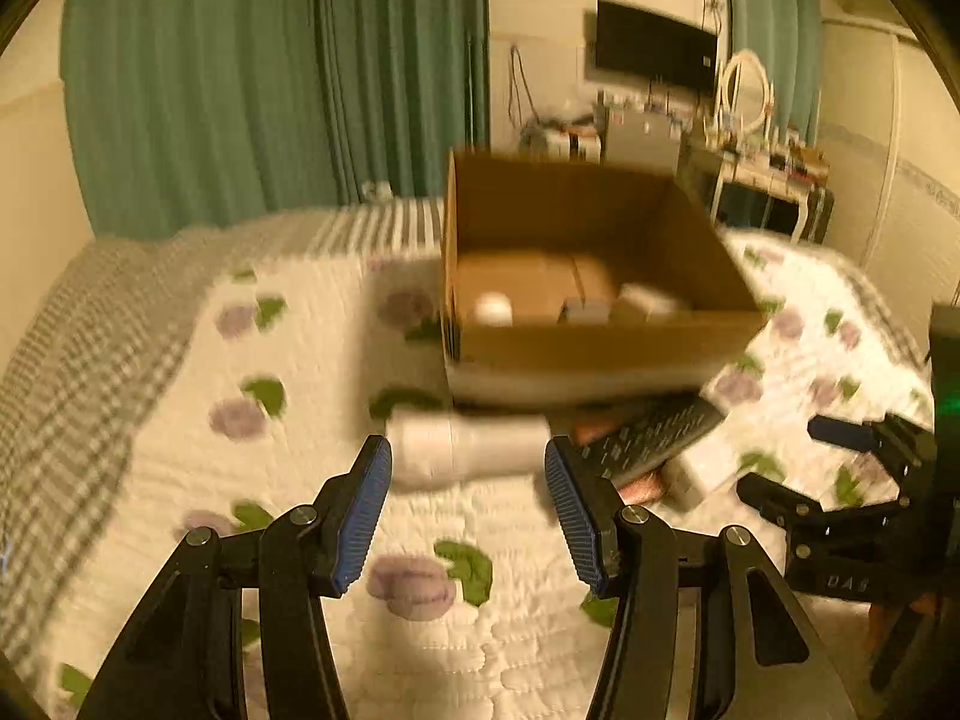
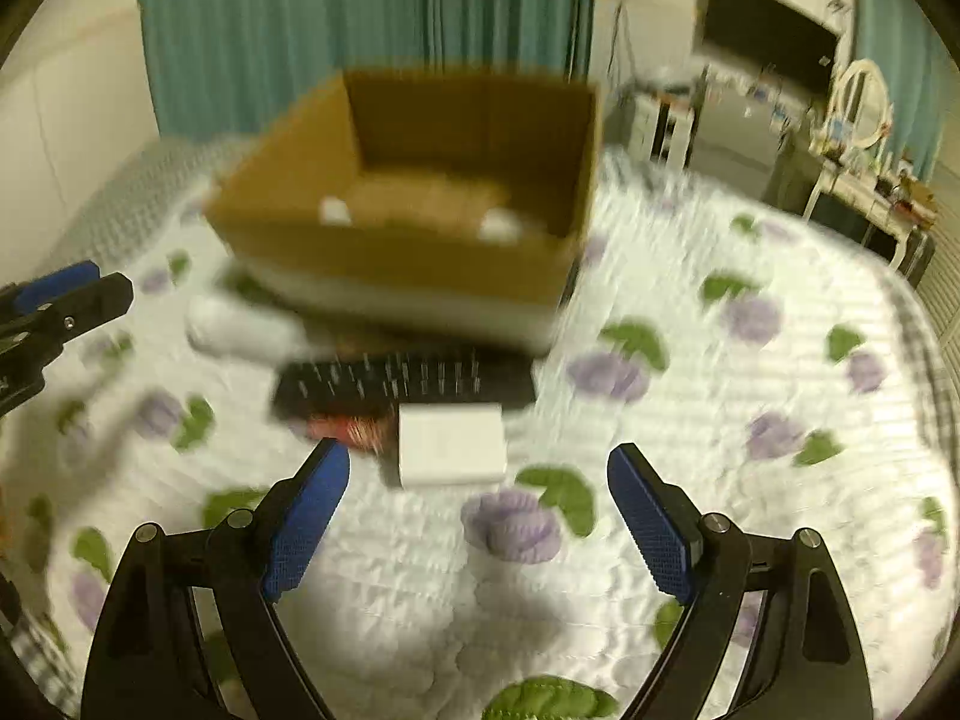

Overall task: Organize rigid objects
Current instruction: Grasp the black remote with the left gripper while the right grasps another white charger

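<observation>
An open cardboard box [image 1: 600,354] stands on the bed and holds a few small white items [image 1: 493,307]; it also shows in the right wrist view [image 2: 396,258]. In front of it lie a white bottle [image 1: 468,450], a black remote [image 1: 654,438], a red item [image 2: 348,429] and a white box [image 2: 451,444]. My left gripper [image 1: 468,516] is open and empty just short of the white bottle. My right gripper [image 2: 478,516] is open and empty just short of the white box; it shows at the right of the left wrist view [image 1: 840,462].
The bed has a white quilt [image 2: 720,396] with purple flowers and a plaid blanket [image 1: 90,348] at the left. Green curtains [image 1: 270,90] hang behind. A cluttered dresser [image 1: 768,180] and a wall TV [image 1: 654,48] stand at the back right.
</observation>
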A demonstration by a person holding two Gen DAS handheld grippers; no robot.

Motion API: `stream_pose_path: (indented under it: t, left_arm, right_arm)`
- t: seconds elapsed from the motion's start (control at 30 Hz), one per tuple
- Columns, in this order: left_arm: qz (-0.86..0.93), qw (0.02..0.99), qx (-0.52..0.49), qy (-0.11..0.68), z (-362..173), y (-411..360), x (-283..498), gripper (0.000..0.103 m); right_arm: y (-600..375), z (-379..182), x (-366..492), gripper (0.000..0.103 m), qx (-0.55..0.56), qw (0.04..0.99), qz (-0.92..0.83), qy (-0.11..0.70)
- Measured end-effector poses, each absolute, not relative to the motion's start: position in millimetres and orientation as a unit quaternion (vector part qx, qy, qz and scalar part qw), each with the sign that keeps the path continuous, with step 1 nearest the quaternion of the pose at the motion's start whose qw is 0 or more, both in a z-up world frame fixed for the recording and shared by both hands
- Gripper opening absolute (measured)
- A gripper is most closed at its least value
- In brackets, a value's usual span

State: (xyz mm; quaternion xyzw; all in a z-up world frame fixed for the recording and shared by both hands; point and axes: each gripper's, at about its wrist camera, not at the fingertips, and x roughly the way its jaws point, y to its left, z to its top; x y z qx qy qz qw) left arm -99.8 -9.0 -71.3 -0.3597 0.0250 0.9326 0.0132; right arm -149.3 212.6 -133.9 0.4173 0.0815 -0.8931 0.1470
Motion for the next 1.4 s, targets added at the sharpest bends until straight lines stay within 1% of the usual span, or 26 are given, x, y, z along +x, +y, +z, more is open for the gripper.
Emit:
stream_pose_path:
  t: [0.13,0.2,0.27,0.3,0.33,0.37,0.47,0.6,0.73,0.97,1.13,1.17,1.3,1.4]
  left_arm:
    - [0.921,0.028,-0.387,0.031,-102,-8,-109,0.056]
    - [0.917,0.035,-0.395,0.033,-109,-7,-112,0.056]
    - [0.914,0.046,-0.402,0.036,-114,-5,-116,0.056]
    - [0.913,0.047,-0.403,0.039,-115,-4,-119,0.056]
    - [0.912,0.049,-0.405,0.041,-117,-2,-120,0.056]
    - [0.911,0.051,-0.406,0.044,-117,-1,-121,0.056]
    - [0.909,0.057,-0.409,0.052,-118,4,-124,0.056]
    - [0.907,0.076,-0.408,0.072,-113,17,-125,0.056]
    - [0.903,0.108,-0.405,0.093,-108,35,-133,0.056]
    - [0.872,0.18,-0.439,0.122,-129,76,-164,0.056]
    - [0.87,0.169,-0.434,0.162,-137,93,-179,0.057]
    - [0.869,0.168,-0.433,0.169,-138,96,-181,0.059]
    - [0.865,0.155,-0.419,0.228,-149,114,-188,0.062]
    - [0.865,0.156,-0.417,0.229,-149,116,-191,0.062]
  right_arm:
    - [205,-155,-173,0.088,0.447,0.152,-0.879,0.071]
    - [205,-163,-181,0.088,0.459,0.155,-0.872,0.066]
    - [203,-169,-186,0.085,0.471,0.155,-0.866,0.067]
    - [202,-174,-188,0.082,0.48,0.153,-0.861,0.07]
    - [201,-176,-189,0.077,0.485,0.152,-0.858,0.074]
    - [201,-179,-188,0.076,0.489,0.151,-0.856,0.078]
    - [207,-177,-185,0.069,0.486,0.148,-0.858,0.071]
    - [217,-169,-174,0.068,0.477,0.143,-0.864,0.069]
    - [237,-147,-161,0.068,0.452,0.136,-0.88,0.058]
    - [266,-124,-165,0.068,0.429,0.111,-0.896,0.03]
    - [266,-124,-179,0.068,0.44,0.121,-0.89,0.005]
    - [264,-124,-180,0.068,0.44,0.123,-0.889,0.003]
    - [265,-124,-180,0.068,0.439,0.129,-0.889,-0.009]
    - [267,-126,-180,0.068,0.443,0.127,-0.887,-0.014]
